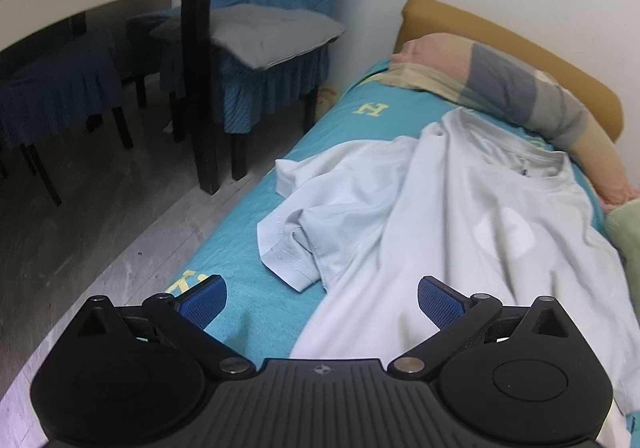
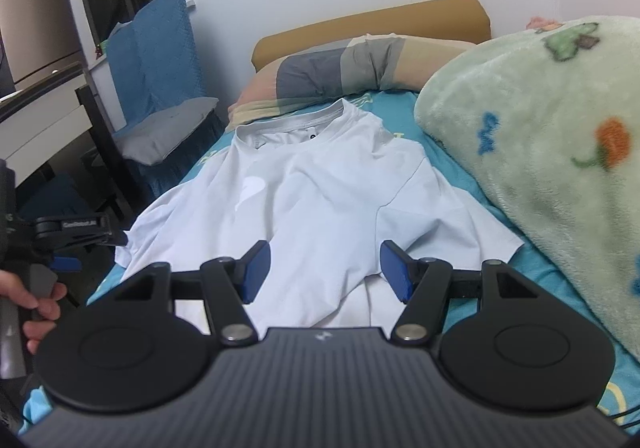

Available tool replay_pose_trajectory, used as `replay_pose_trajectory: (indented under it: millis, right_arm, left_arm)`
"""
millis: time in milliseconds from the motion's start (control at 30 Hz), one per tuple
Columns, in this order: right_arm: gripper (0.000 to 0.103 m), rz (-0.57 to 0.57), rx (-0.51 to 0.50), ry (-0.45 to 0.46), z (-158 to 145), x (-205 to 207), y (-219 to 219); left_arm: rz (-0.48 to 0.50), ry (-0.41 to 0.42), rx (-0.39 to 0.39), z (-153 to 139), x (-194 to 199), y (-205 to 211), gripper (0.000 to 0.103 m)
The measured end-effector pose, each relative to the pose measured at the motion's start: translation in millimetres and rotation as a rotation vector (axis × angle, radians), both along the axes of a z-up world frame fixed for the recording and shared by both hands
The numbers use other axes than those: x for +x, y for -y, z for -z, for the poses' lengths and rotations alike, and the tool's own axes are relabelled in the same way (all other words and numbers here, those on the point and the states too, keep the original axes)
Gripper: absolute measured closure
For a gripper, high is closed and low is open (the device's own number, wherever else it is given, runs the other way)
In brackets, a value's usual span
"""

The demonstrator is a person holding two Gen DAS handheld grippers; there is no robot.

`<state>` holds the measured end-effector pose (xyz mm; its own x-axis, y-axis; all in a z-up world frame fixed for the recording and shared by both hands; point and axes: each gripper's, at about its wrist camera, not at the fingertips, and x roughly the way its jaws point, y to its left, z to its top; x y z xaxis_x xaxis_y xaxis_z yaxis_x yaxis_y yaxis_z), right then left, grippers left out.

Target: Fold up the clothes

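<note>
T-shirt [image 2: 320, 183] apparently between wide jaws, ungripped

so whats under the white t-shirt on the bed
The white t-shirt lies spread on a teal bedsheet with yellow lettering, which shows all around it. Whatever lies beneath the shirt's middle is covered.

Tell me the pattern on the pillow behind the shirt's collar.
Broad blocks of grey, beige and pale pink on the pillow, clearest in the right wrist view.
</note>
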<state>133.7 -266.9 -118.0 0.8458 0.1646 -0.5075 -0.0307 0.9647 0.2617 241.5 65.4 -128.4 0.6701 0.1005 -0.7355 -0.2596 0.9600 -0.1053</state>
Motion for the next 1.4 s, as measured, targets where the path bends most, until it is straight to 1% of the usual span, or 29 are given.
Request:
replay_pose_trajectory:
  millis: [100,200,300,433,533,567,700,833,900,1000,1133,1200,1233,1300,1333,1367,1400]
  right_arm:
    - [0.040,0.021,0.013,-0.011,5.9,6.2,0.9]
    - [0.040,0.039,0.037,-0.031,13.6,11.6,4.4]
    - [0.040,0.053,0.068,-0.048,21.6,16.4,10.4]
    - [0.040,0.072,0.132,-0.058,31.8,27.5,21.2]
    - [0.040,0.100,0.183,-0.080,42.5,34.6,30.1]
    - [0.040,0.109,0.204,-0.091,46.3,36.3,33.5]
    - [0.038,0.132,0.277,-0.119,57.9,41.8,43.7]
    - [0.038,0.141,0.305,-0.122,63.2,46.9,48.0]
    - [0.038,0.146,0.313,-0.128,65.9,49.0,49.6]
    - [0.038,0.156,0.327,-0.139,69.9,50.9,53.1]
    - [0.039,0.163,0.350,-0.145,74.5,51.6,58.6]
    - [0.039,0.163,0.348,-0.146,75.8,52.0,59.8]
    - [0.039,0.161,0.344,-0.144,76.2,52.7,59.7]
    - [0.038,0.157,0.334,-0.141,76.8,54.2,59.1]
    - [0.039,0.153,0.320,-0.138,77.3,55.2,58.1]
    - [0.039,0.149,0.306,-0.137,77.9,56.3,57.0]
    - [0.039,0.146,0.293,-0.136,78.7,57.6,55.6]
  left_arm:
    - [-0.021,-0.006,-0.001,8.0,9.7,-3.1,0.000]
    - [-0.043,0.004,-0.028,13.7,15.8,-11.5,0.000]
    - [-0.090,0.012,-0.042,17.8,24.9,-20.8,0.000]
    - [-0.190,0.056,-0.112,23.3,33.8,-34.9,0.000]
    - [-0.241,0.108,-0.181,31.5,34.4,-41.7,0.000]
    - [-0.249,0.111,-0.194,35.0,36.7,-42.6,0.000]
    - [-0.270,0.108,-0.207,46.3,50.5,-43.5,0.005]
    - [-0.273,0.130,-0.190,52.9,66.2,-38.8,0.005]
    - [-0.276,0.149,-0.188,53.6,73.7,-38.8,0.012]
    - [-0.297,0.155,-0.212,53.0,84.3,-45.0,0.014]
    - [-0.351,0.213,-0.299,50.3,91.9,-67.5,0.014]
    - [-0.347,0.209,-0.363,52.7,99.6,-82.9,0.015]
    - [-0.345,0.196,-0.373,53.9,104.0,-88.6,0.016]
    - [-0.342,0.187,-0.350,54.7,110.2,-96.3,0.019]
    - [-0.323,0.178,-0.353,56.4,114.4,-98.9,0.020]
    - [-0.301,0.167,-0.358,58.4,118.6,-101.3,0.026]
    - [-0.270,0.148,-0.367,61.2,122.9,-102.7,0.036]
